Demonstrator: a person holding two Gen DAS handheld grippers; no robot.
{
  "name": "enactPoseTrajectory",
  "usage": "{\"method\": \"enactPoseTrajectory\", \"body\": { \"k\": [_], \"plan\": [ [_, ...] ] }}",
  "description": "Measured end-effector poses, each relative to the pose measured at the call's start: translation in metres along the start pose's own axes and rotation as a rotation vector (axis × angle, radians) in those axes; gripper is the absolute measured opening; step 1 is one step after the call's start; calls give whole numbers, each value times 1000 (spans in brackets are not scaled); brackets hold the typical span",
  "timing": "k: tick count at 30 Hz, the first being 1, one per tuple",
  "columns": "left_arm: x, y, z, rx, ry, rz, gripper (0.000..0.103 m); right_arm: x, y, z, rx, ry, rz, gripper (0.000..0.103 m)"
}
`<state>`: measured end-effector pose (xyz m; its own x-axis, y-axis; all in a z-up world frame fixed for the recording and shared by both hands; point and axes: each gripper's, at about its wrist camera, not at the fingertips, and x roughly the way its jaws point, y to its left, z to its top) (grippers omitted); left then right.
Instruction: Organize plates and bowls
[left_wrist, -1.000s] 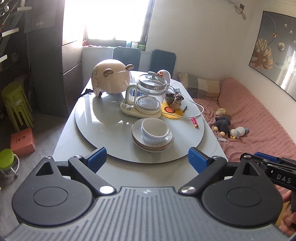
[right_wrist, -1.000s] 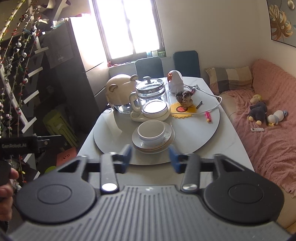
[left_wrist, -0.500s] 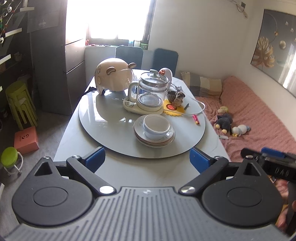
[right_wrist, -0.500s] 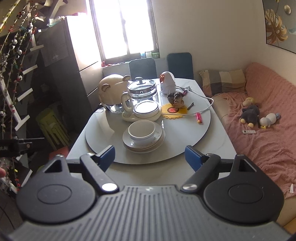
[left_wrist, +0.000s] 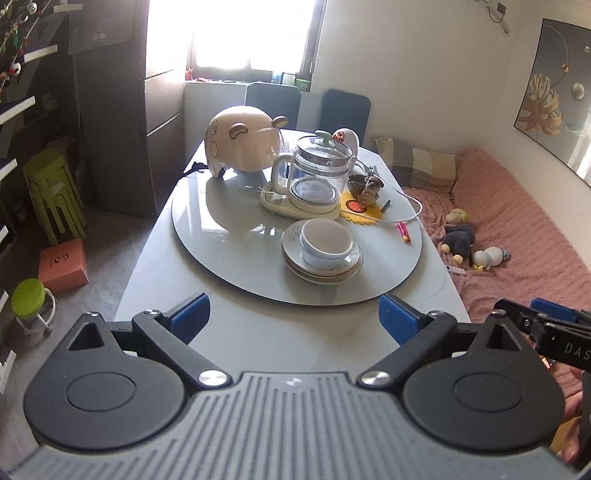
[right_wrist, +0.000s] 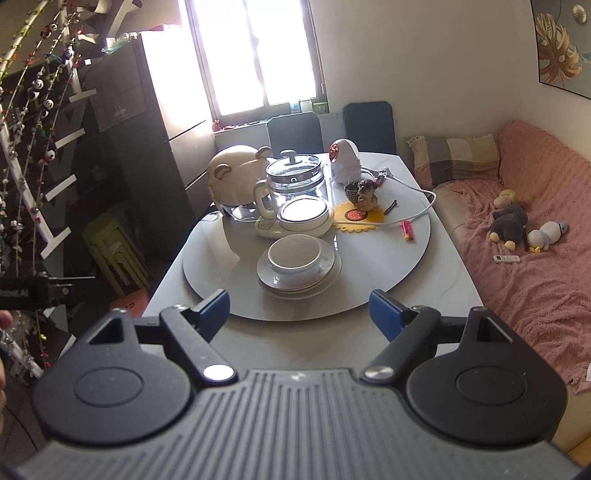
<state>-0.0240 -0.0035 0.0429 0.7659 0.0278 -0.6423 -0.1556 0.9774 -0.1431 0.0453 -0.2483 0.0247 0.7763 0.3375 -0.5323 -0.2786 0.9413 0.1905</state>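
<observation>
A white bowl (left_wrist: 325, 243) (right_wrist: 295, 256) sits nested on a short stack of white plates (left_wrist: 320, 268) (right_wrist: 300, 282) near the front of the round glass turntable (left_wrist: 229, 254) (right_wrist: 388, 266). My left gripper (left_wrist: 294, 319) stands open over the table's near edge, well short of the stack, nothing between its blue pads. My right gripper (right_wrist: 298, 311) is open too, held back from the stack at the front edge, its jaws empty. The right gripper's frame also shows at the right border of the left wrist view.
Behind the stack stand a glass kettle (left_wrist: 317, 177) on its base, a cream bear-shaped helmet (left_wrist: 243, 147), a small figurine (right_wrist: 364, 194) on a yellow mat, a white cable and a red lighter (right_wrist: 407, 229). A pink-covered sofa (right_wrist: 535, 258) lies right, green stools (left_wrist: 51, 192) left.
The right gripper's jaws widened from fairly narrow to wide open, and it drew back slightly from the stack. The left gripper stayed open and hardly shifted.
</observation>
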Motion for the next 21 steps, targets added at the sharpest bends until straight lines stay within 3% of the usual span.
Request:
{"method": "enactPoseTrajectory", "body": {
  "k": [21],
  "plan": [
    [6,1,15,25,-13,-26,100,2,2,1,2,-16,-22,84]
  ]
}}
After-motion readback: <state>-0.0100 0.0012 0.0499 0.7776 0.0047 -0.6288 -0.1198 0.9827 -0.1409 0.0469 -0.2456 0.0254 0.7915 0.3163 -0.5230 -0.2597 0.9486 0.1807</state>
